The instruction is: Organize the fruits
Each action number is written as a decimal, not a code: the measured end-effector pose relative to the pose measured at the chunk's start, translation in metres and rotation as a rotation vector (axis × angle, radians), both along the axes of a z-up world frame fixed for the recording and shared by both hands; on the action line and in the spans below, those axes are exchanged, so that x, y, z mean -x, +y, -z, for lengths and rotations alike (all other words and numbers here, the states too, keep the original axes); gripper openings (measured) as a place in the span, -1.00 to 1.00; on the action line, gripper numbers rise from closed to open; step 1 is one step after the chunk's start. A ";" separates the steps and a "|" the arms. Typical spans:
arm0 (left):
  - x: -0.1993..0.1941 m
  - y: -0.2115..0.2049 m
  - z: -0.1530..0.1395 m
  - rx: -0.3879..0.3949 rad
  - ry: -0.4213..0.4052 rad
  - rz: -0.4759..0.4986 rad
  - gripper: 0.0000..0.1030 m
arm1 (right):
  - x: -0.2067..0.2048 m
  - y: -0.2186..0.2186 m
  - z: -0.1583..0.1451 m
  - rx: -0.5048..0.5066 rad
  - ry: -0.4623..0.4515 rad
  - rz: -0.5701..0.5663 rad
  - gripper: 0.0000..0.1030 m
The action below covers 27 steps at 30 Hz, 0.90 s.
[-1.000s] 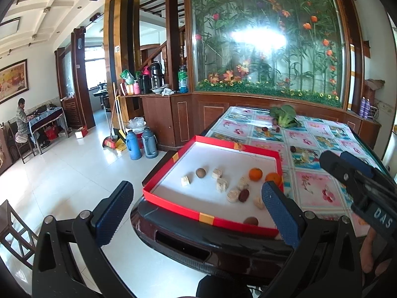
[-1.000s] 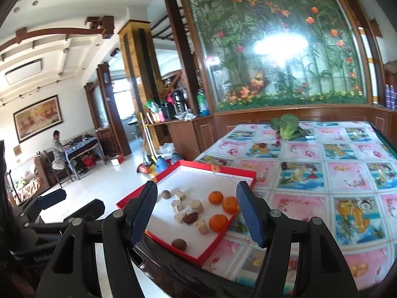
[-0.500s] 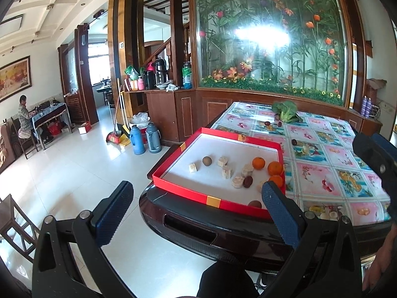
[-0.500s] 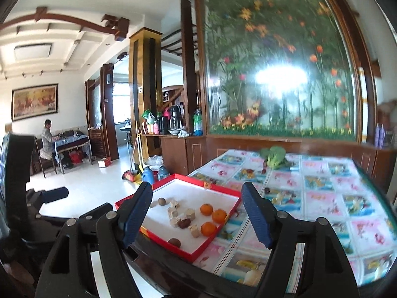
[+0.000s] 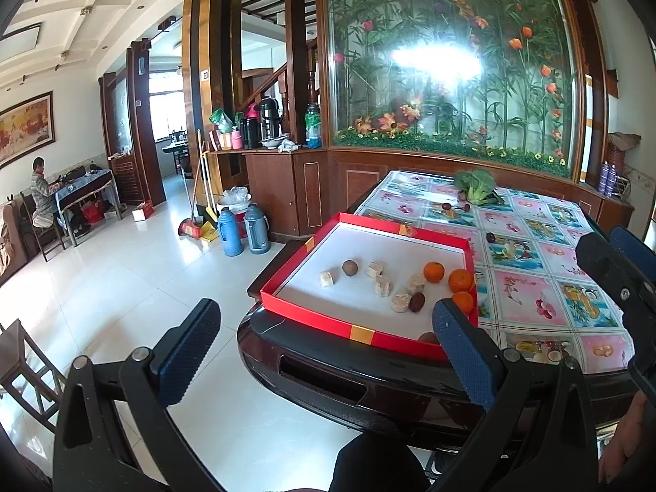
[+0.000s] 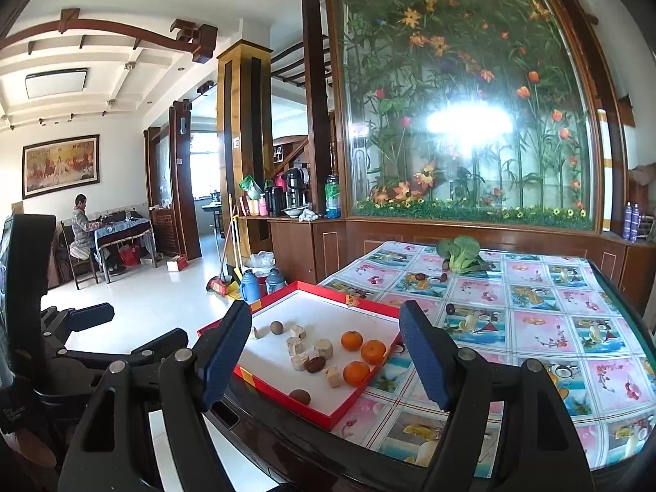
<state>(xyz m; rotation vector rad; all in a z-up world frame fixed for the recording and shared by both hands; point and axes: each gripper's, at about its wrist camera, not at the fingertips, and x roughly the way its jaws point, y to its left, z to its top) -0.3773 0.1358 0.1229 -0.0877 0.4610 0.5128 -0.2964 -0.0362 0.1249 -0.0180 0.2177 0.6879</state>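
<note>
big patterned surface [image 6: 533, 328] fills the right side, the red tray [image 6: 328, 412] sits at its near left corner, and both tools hang back off the edge, well apart from anything. left gripper [image 5: 324, 352] has its jaws spread wide and empty; right gripper [image 6: 324, 361] likewise, jaws wide, nothing between them. inside the tray: three oranges [image 6: 373, 351] bunched by the right wall, pale cut chunks [image 6: 324, 347] mid-tray, a few brown round ones [image 6: 276, 327], possibly nuts or longans, too small to say. looks like the approach step, nothing gripped yet; next call is dropping one tool over a single fruit and closing gently.
</note>
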 end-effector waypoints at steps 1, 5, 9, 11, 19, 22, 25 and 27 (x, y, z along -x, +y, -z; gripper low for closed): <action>0.000 0.000 0.000 0.001 0.000 0.001 1.00 | 0.000 0.000 0.000 -0.002 0.005 0.000 0.45; -0.001 0.000 0.001 -0.003 0.001 0.008 1.00 | -0.004 -0.002 0.002 -0.007 0.021 0.000 0.45; -0.001 0.000 0.003 -0.005 0.004 0.012 1.00 | -0.003 -0.002 0.003 -0.007 0.022 -0.001 0.45; 0.000 0.000 0.004 -0.001 0.001 0.010 1.00 | -0.004 -0.003 0.004 -0.006 0.024 0.000 0.45; 0.002 0.007 0.009 0.015 0.005 -0.001 1.00 | -0.006 -0.001 0.006 -0.006 0.049 -0.006 0.45; 0.003 0.009 0.010 0.019 0.006 -0.002 1.00 | -0.006 0.004 0.006 0.004 0.043 -0.009 0.45; 0.004 0.010 0.009 0.016 0.004 -0.005 1.00 | -0.012 0.010 0.005 0.001 0.053 -0.016 0.45; 0.004 0.011 0.007 0.007 0.003 0.001 1.00 | -0.021 0.015 0.004 -0.017 0.072 -0.024 0.45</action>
